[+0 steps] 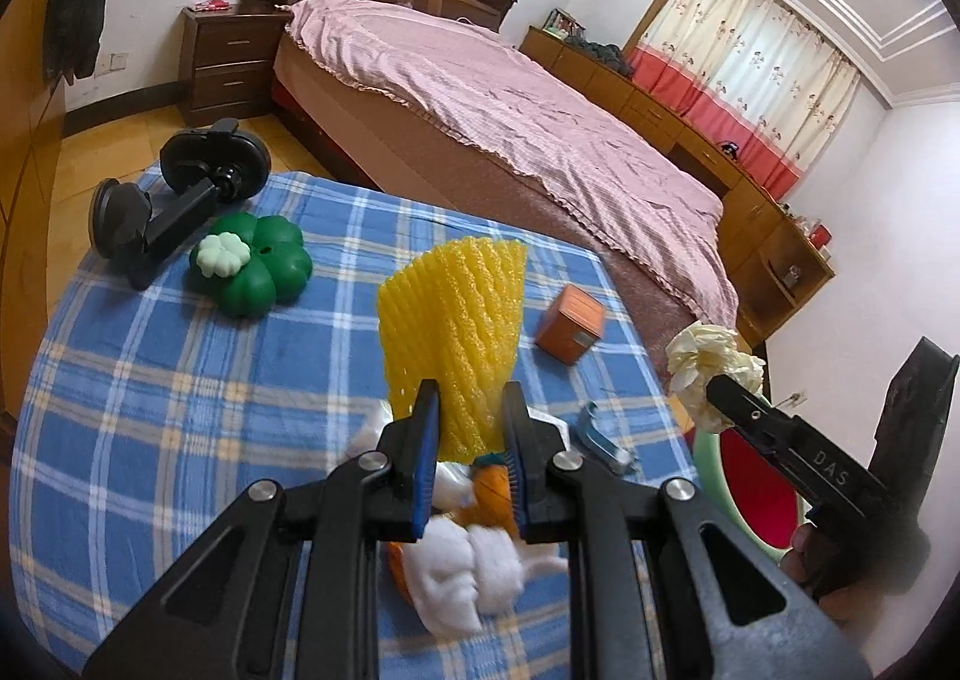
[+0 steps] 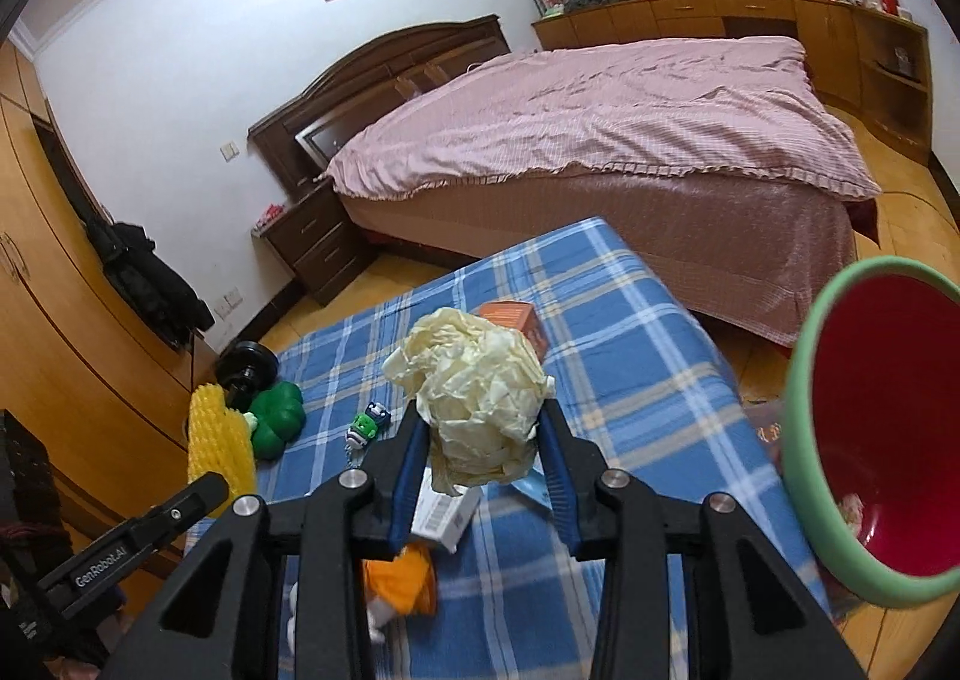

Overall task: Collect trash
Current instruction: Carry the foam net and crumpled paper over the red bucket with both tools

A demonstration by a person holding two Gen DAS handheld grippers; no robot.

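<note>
My left gripper (image 1: 470,401) is shut on a yellow foam fruit net (image 1: 454,320) and holds it upright above the blue plaid table (image 1: 180,380). My right gripper (image 2: 485,425) is shut on a crumpled cream paper ball (image 2: 480,398), lifted over the table. The paper ball also shows in the left wrist view (image 1: 711,368), right of the table, above a red bin with a green rim (image 1: 756,485). In the right wrist view the bin (image 2: 870,428) stands at the right, beside the table edge. The foam net shows there at the left (image 2: 219,449).
On the table lie a green clover toy (image 1: 252,269), a black suction phone mount (image 1: 174,188), an orange box (image 1: 570,326), a small toy car (image 2: 366,428), a white barcode box (image 2: 444,518) and an orange-and-white soft toy (image 1: 462,554). A pink bed (image 1: 510,122) stands behind.
</note>
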